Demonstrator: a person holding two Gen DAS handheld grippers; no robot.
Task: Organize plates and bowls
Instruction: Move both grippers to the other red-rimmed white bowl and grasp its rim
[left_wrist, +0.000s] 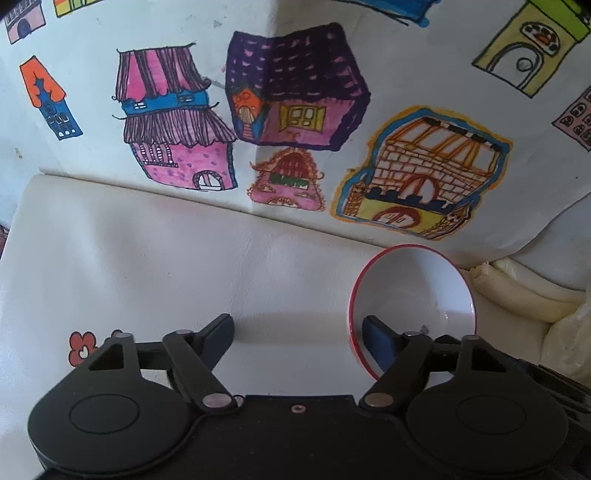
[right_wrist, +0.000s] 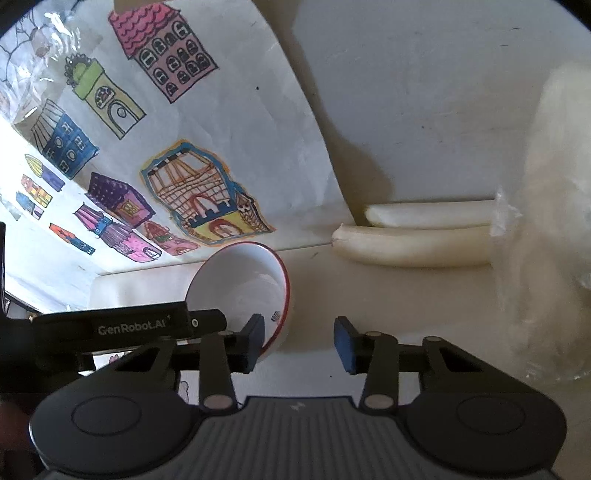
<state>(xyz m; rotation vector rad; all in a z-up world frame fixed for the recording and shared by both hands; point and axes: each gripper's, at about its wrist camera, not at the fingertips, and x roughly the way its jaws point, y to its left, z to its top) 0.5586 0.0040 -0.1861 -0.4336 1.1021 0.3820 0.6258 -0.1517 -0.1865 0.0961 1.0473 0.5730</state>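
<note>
A white bowl with a red rim (left_wrist: 410, 295) is tilted on its side over a white surface. In the left wrist view my left gripper (left_wrist: 298, 334) is open, and its right finger (left_wrist: 376, 341) lies just in front of the bowl's rim. In the right wrist view the same bowl (right_wrist: 240, 288) is to the left. My right gripper (right_wrist: 300, 341) is open, with its left finger (right_wrist: 253, 341) at the bowl's rim. The left gripper's body (right_wrist: 110, 325) reaches in from the left beside the bowl. No plates are in view.
A white wall (left_wrist: 92, 92) with colourful house drawings stands behind the surface. Two cream rolled bundles (right_wrist: 417, 243) lie against the back wall at the right. A crinkled clear plastic bag (right_wrist: 546, 229) with pale contents sits at the far right.
</note>
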